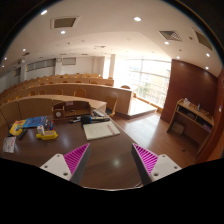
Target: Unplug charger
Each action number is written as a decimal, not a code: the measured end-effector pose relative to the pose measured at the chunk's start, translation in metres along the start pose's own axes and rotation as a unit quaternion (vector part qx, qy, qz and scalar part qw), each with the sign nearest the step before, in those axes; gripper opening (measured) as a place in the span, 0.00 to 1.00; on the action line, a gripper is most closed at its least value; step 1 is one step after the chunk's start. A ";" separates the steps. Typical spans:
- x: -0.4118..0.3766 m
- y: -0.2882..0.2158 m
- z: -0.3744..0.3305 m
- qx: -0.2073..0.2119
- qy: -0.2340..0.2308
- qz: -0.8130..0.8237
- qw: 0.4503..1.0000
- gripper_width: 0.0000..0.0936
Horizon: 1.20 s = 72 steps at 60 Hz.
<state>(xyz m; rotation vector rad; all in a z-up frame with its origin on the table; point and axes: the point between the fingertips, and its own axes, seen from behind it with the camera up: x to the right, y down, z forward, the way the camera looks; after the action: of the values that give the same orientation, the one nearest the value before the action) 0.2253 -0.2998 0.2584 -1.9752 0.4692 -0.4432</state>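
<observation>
Hovering claw was spread, pinching nothing | desk below, clutter far left | no charger discernible | unplugging looked not yet begun

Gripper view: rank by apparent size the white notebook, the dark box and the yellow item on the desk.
1. white notebook
2. dark box, though it sits farther off, so nearness may skew this
3. yellow item

The gripper is open, all three beyond it.
</observation>
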 end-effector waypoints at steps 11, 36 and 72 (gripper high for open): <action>0.008 0.025 0.003 -0.013 -0.002 0.002 1.000 0.91; -0.173 0.156 0.028 -0.089 -0.143 -0.050 0.984 0.91; -0.528 0.044 0.270 0.004 -0.215 -0.072 0.974 0.87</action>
<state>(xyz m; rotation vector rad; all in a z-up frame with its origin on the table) -0.0977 0.1543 0.0511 -2.0320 0.0503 -0.0951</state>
